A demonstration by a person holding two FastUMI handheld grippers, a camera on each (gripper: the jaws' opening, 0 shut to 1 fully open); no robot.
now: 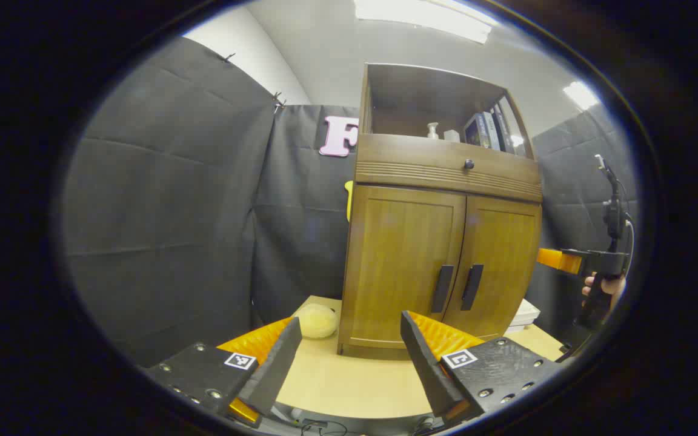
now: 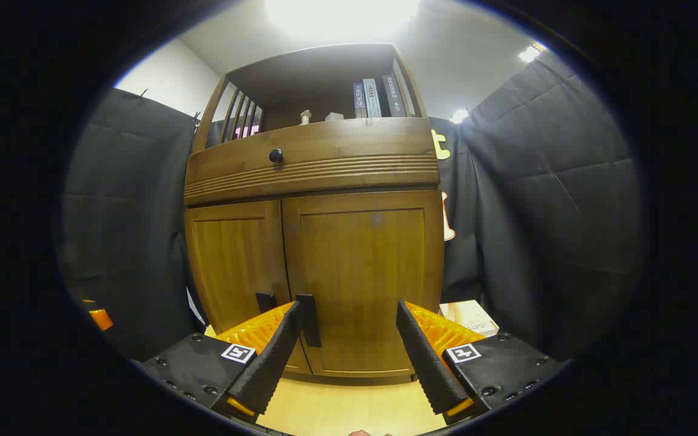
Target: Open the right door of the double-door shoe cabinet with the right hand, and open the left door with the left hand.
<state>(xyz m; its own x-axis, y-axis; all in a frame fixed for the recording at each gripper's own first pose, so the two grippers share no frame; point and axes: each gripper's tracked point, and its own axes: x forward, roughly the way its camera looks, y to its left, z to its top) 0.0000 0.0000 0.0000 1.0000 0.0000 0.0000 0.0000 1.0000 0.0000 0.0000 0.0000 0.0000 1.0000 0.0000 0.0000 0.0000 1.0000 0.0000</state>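
I am holding my left gripper (image 1: 349, 339) with its fingers spread wide and gripping nothing, low in the left gripper view, over the pale tabletop (image 1: 355, 381) in front of the wooden shoe cabinet (image 1: 440, 242), which is standing right of centre in that frame. Both cabinet doors are sitting closed: the left door (image 1: 403, 260) and the right door (image 1: 500, 272) are meeting at the middle, each with a dark vertical handle, the left handle (image 1: 443, 289) just beside the right handle (image 1: 472, 287). A dark knob (image 1: 469, 164) is showing on the drawer front above them, and books (image 1: 488, 130) and a small pump bottle (image 1: 432, 130) are standing on the open shelf at the top. A round yellowish object (image 1: 317, 321) is lying on the table at the cabinet's lower left corner. At the right edge of the frame my other hand (image 1: 606, 284) is gripping the right tool. In the right gripper view, my right gripper (image 2: 346, 339) is also standing wide and empty, low in the frame and close to the right door (image 2: 364, 278), its left finger (image 2: 267, 357) overlapping that door's handle (image 2: 308, 320) in the picture; whether it is touching I cannot tell.
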